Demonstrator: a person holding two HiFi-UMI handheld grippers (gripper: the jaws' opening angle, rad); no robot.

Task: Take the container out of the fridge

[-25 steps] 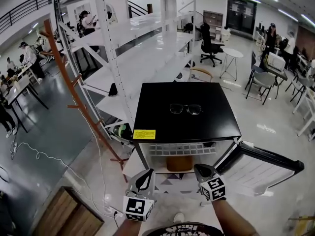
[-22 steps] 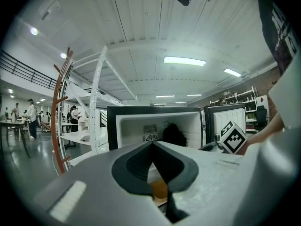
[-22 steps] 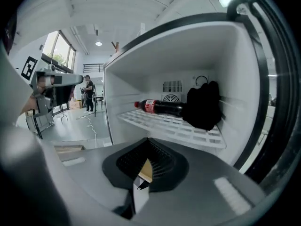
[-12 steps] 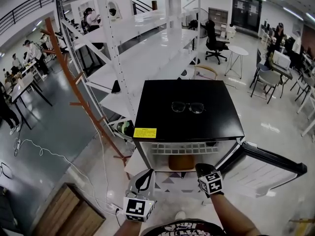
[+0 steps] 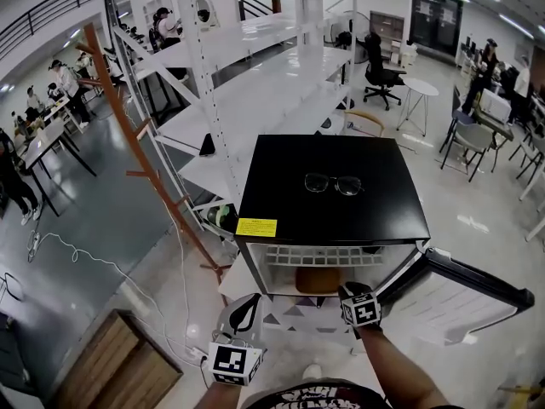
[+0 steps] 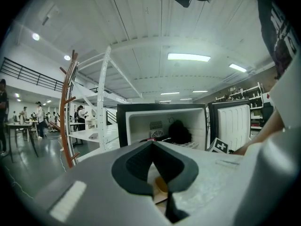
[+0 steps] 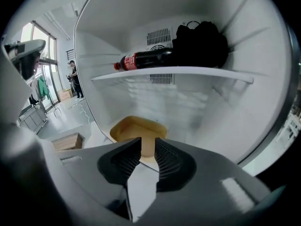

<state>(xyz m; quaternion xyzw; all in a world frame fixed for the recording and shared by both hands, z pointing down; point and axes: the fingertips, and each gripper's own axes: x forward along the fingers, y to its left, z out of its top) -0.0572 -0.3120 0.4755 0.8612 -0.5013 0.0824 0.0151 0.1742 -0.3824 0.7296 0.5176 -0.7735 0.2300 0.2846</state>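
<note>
Yellow container (image 7: 137, 127) — near edge hidden behind parted fingers (image 7: 171, 161) of right gripper (image 7: 148, 144)

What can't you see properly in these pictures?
- Container: in the right gripper view, its near edge is behind the right gripper; in the head view, it is mostly under the fridge top.
- Bottle: right gripper view, base behind the bag, label too small.
- Sticker: head view, print too small.
- Left gripper view: the left gripper covers most of the fridge's lower part.

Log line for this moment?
fridge open | container on fridge floor | right gripper open, aimed at container | left gripper shut, empty, outside
</note>
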